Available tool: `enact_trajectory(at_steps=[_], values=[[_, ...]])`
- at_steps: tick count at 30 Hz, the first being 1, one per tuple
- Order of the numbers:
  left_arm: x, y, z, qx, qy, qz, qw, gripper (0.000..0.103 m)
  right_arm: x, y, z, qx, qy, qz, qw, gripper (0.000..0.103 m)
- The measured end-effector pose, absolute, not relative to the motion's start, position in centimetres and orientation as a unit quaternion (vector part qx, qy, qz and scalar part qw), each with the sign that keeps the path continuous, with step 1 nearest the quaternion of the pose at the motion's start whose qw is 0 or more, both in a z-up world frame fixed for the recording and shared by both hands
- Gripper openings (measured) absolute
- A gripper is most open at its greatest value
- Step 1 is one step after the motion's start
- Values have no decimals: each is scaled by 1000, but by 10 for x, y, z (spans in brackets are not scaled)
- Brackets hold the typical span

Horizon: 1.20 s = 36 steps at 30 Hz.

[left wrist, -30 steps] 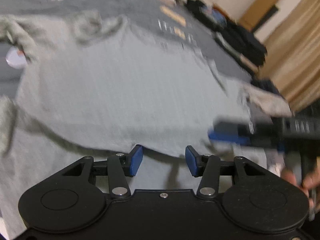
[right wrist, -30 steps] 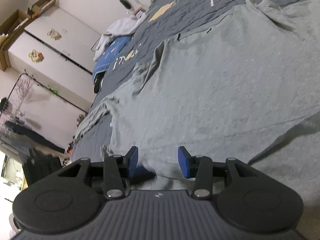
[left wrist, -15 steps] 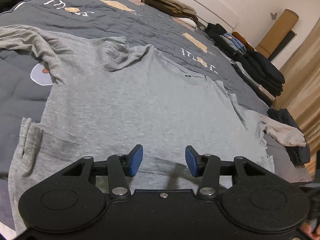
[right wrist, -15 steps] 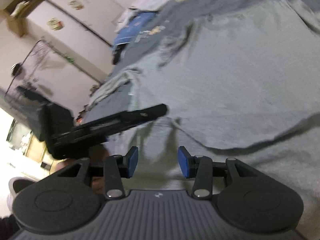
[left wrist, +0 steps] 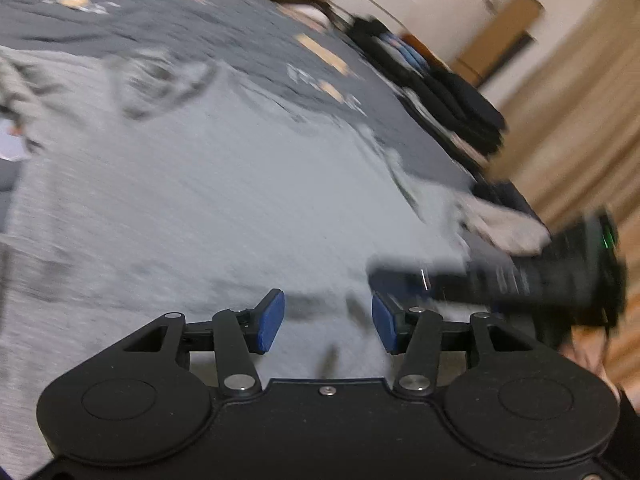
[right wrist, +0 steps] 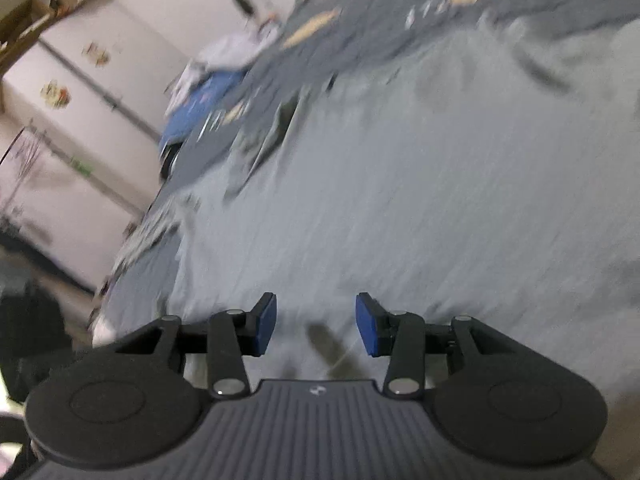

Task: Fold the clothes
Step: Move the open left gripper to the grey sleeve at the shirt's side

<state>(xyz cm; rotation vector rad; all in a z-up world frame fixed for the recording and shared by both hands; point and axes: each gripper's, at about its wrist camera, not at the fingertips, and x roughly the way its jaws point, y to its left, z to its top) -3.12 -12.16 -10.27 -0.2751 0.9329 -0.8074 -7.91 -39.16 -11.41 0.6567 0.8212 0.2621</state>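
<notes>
The grey T-shirt (left wrist: 224, 200) is spread flat on the dark grey bedcover (left wrist: 248, 40). Half a second ago the left wrist view was sharp; now both views are blurred, and the right gripper (left wrist: 400, 280) is seen again at the shirt's right edge. The left gripper (left wrist: 328, 326) is held apart over the hem, nothing between its pads. The right gripper's pads are likewise apart and empty, angled down over the cloth.

Left tongs (left wrist: 328, 326) part open, empty; right tongs (right wrist: 316, 324) likewise, angled downward.
</notes>
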Motion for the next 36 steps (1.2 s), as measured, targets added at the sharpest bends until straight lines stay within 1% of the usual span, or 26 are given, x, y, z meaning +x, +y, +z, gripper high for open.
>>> enact_trajectory(at_steps=[3, 5, 10, 14, 17, 18, 19, 21, 31, 36], values=[[-33, -131, -112, -105, 452, -379, 800, 49, -79, -409, -110, 349, 372, 114, 853, 43], [-32, -132, -119, -102, 457, -368, 803, 49, -82, -413, -104, 352, 367, 122, 853, 43], [-22, -128, -120, -117, 427, -324, 836, 49, -89, -405, -96, 336, 372, 151, 852, 43], [-15, -126, -117, -136, 418, -289, 850, 49, -90, -396, -96, 308, 380, 147, 860, 43], [-16, -126, -108, -139, 401, -283, 860, 49, -93, -399, -99, 306, 379, 131, 863, 43], [-16, -125, -105, -144, 396, -285, 861, 51, -93, -400, -100, 305, 378, 124, 865, 43], [-16, -124, -101, -149, 391, -286, 862, 56, -94, -402, -100, 305, 375, 116, 868, 44], [-17, -120, -96, -157, 378, -282, 868, 64, -96, -403, -98, 303, 366, 100, 874, 44], [-11, -78, -86, -189, 349, -198, 896, 65, -88, -372, -80, 233, 345, 78, 906, 51], [-8, -48, -77, -200, 331, -150, 910, 65, -79, -353, -75, 208, 346, 83, 911, 53]])
